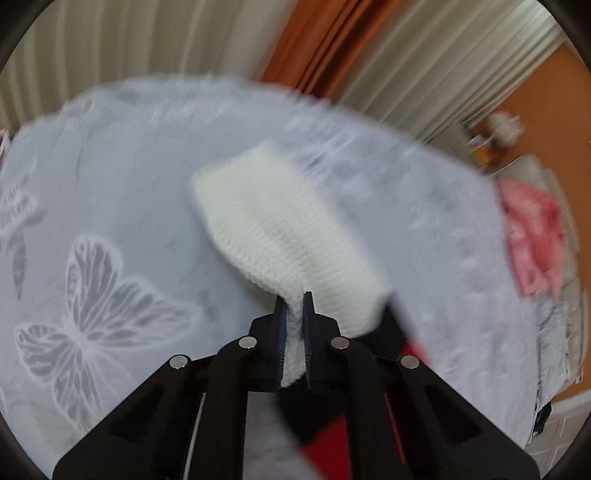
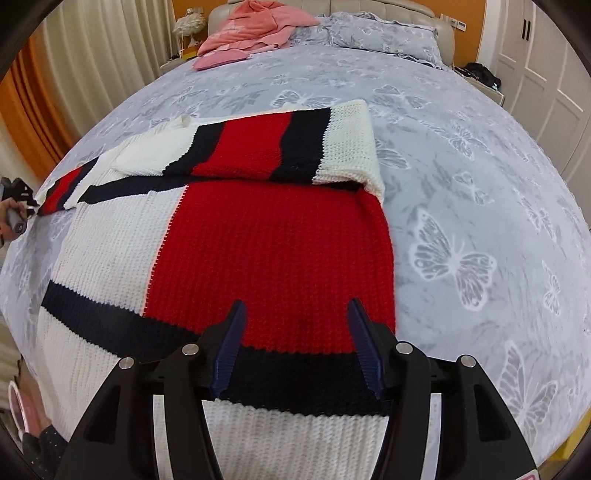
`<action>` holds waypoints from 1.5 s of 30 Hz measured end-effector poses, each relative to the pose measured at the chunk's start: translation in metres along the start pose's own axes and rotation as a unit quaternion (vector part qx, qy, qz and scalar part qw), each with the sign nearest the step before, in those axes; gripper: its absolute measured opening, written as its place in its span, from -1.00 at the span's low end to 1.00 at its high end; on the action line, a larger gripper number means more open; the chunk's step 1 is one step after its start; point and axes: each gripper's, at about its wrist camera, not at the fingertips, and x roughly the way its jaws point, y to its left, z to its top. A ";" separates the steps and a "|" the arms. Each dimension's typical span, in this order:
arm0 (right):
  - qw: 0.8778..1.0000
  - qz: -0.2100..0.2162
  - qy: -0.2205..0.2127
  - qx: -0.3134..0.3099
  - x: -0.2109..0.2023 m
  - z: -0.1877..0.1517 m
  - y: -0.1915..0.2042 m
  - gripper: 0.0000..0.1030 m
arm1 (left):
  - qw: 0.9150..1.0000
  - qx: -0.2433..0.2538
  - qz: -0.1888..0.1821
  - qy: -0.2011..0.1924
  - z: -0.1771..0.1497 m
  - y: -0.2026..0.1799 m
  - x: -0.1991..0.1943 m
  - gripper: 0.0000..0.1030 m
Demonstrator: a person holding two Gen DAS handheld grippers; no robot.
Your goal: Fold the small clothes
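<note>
A knitted sweater (image 2: 266, 251) in red, white and black blocks lies flat on the bed. Its right sleeve (image 2: 280, 147) is folded across the chest. Its left sleeve (image 2: 62, 192) stretches to the far left. My left gripper (image 1: 293, 306) is shut on the white cuff of that sleeve (image 1: 280, 229) and holds it up over the bed; the view is blurred. It also shows in the right wrist view (image 2: 14, 206) at the left edge. My right gripper (image 2: 295, 314) is open, just above the sweater's hem, holding nothing.
The bed has a grey bedspread (image 2: 461, 184) with white butterflies. Pink clothes (image 2: 255, 26) lie by the headboard, next to a grey pillow (image 2: 380, 33). Orange and white curtains (image 2: 37, 92) hang on the left. White wardrobe doors (image 2: 546, 81) stand at the right.
</note>
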 end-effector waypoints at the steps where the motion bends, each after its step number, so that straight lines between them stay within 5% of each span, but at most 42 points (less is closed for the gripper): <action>1: 1.000 0.001 0.000 0.001 0.000 -0.001 0.001 0.09 | 0.999 0.031 -0.021 -0.015 -0.002 -0.022 -0.015 -0.88; 3: 1.000 0.009 -0.003 0.007 0.001 0.002 0.002 0.09 | 0.992 0.098 -0.065 -0.034 -0.014 -0.068 -0.048 -0.88; 6: 1.000 0.018 -0.012 0.015 0.003 0.006 0.003 0.09 | 0.967 0.197 -0.152 -0.052 -0.057 -0.139 -0.109 -0.88; 10: 0.999 0.029 -0.015 0.042 0.004 0.007 -0.004 0.09 | 0.910 0.295 -0.292 0.011 -0.173 -0.223 -0.179 -0.86; 14: 0.998 0.024 -0.019 0.058 0.004 0.009 -0.019 0.11 | 0.871 0.370 -0.301 0.116 -0.306 -0.253 -0.167 -0.66; 15: 0.998 0.024 -0.019 0.061 0.004 0.009 -0.023 0.11 | 0.866 0.386 -0.283 0.145 -0.337 -0.251 -0.155 -0.27; 16: 0.998 0.022 -0.017 0.063 0.003 0.011 -0.030 0.11 | 0.866 0.398 -0.250 0.172 -0.366 -0.244 -0.142 -0.02; 20: 0.997 0.042 -0.021 0.067 0.000 0.031 -0.049 0.32 | 0.881 0.365 -0.221 0.206 -0.399 -0.198 -0.131 0.18; 26: 0.987 0.134 -0.008 0.087 0.039 0.109 -0.047 0.39 | 0.908 0.298 -0.217 0.197 -0.351 -0.144 -0.131 0.36; 31: 0.985 0.120 0.016 0.123 0.103 0.167 -0.035 0.39 | 0.932 0.266 -0.190 0.155 -0.289 -0.119 -0.121 0.38; 35: 0.981 0.104 0.068 0.149 0.150 0.178 -0.027 0.38 | 0.945 0.226 -0.184 0.152 -0.256 -0.113 -0.103 0.39; 37: 0.984 0.108 0.062 0.128 0.153 0.179 -0.015 -0.19 | 0.950 0.187 -0.191 0.160 -0.244 -0.106 -0.091 0.39; 38: 0.983 0.120 0.063 0.122 0.151 0.180 -0.011 -0.81 | 0.953 0.160 -0.195 0.167 -0.238 -0.102 -0.084 0.39; 41: 0.988 0.118 -0.002 0.100 0.114 0.195 -0.011 -0.82 | 0.959 0.106 -0.197 0.174 -0.231 -0.095 -0.069 0.38; 45: 0.991 0.069 -0.051 0.098 0.086 0.196 -0.040 -0.82 | 0.956 0.111 -0.201 0.182 -0.236 -0.101 -0.061 0.36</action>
